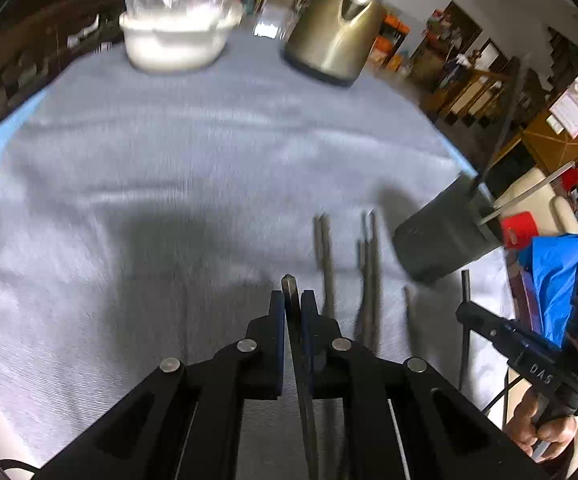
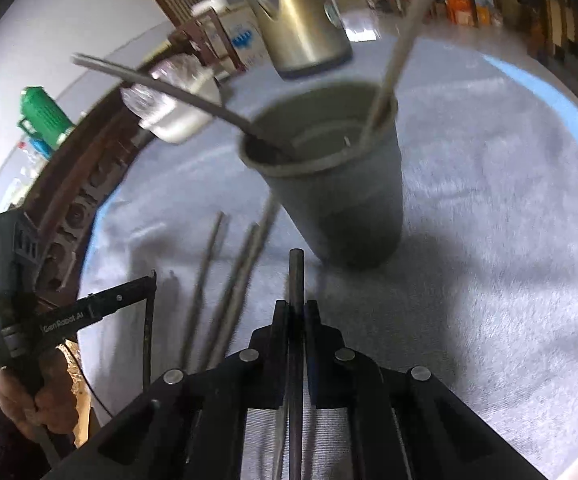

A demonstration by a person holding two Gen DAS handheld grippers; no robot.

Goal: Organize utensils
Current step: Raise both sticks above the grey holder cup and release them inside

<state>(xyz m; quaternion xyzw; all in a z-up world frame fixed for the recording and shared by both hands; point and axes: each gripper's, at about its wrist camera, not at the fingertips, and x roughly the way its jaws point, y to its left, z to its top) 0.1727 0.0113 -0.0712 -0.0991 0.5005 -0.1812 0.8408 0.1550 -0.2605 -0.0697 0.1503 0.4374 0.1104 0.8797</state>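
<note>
While both grippers point down at the grey cloth, each is clenched on one thin dark utensil handle. Nearest the left wrist camera, the left gripper grasps a flat dark handle whose tip pokes just past the pads. Nearest the right wrist camera, the right gripper grasps a round dark rod in the same way. Just beyond the fingers, several loose utensils lie side by side on the cloth, between the two grippers, with their handles pointing toward the far side. Farther on and to the right of those stands the grey cup, upright on the cloth, with two long utensils already leaning inside it. At the far edge sit a metal kettle and, to its left, a white tub under clear plastic wrap. Motion blur hides finer detail of the loose pieces
</note>
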